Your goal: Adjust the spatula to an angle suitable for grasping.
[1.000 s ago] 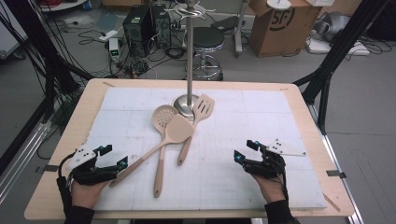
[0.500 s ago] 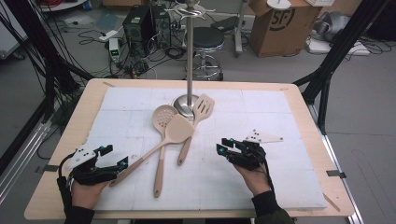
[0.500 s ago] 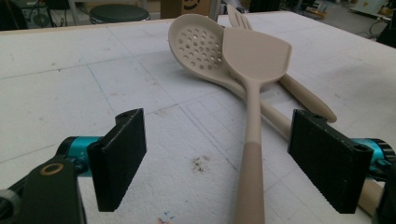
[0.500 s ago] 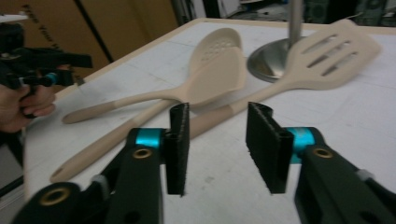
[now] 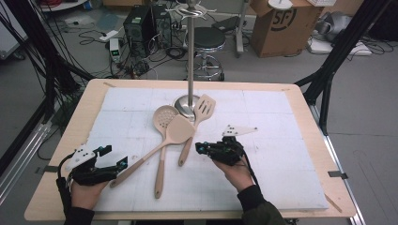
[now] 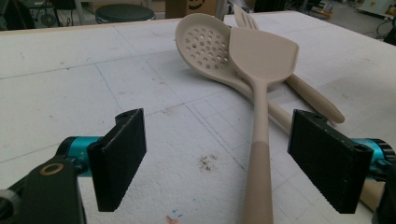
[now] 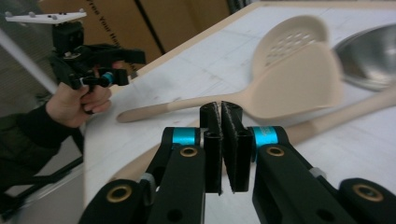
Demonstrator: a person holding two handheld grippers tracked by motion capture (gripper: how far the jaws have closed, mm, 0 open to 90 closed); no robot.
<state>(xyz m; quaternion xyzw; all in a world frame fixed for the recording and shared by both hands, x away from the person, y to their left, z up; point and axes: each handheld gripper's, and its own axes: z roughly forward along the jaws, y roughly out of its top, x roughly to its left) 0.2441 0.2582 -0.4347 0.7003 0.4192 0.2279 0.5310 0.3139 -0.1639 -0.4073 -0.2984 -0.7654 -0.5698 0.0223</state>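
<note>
My right hand-held gripper point(image 5: 201, 148), jaws together, and left hand-held gripper point(image 5: 112, 157), jaws apart, rest on the white-padded worktop point(image 5: 281, 122) beside three spatulas point(image 5: 179, 130) in a cable-strewn workshop

The solid spatula point(image 6: 264, 60), the perforated spoon point(image 6: 205, 44) and the slotted turner point(image 5: 205, 107) are seen as smooth, matt beige plastic or silicone. The table point(image 5: 300, 98) is edged in pale wood and covered by a white, rough, foam-like sheet point(image 6: 56, 79). The stand's base point(image 7: 369, 56) is polished metal. The jaws are faced with matt black pads.

Cardboard box point(image 5: 281, 23): you are seeing "SF" in a black circle.
Brown carton point(image 7: 154, 23): you are reading "Free Your Hands", partly cut off.
</note>
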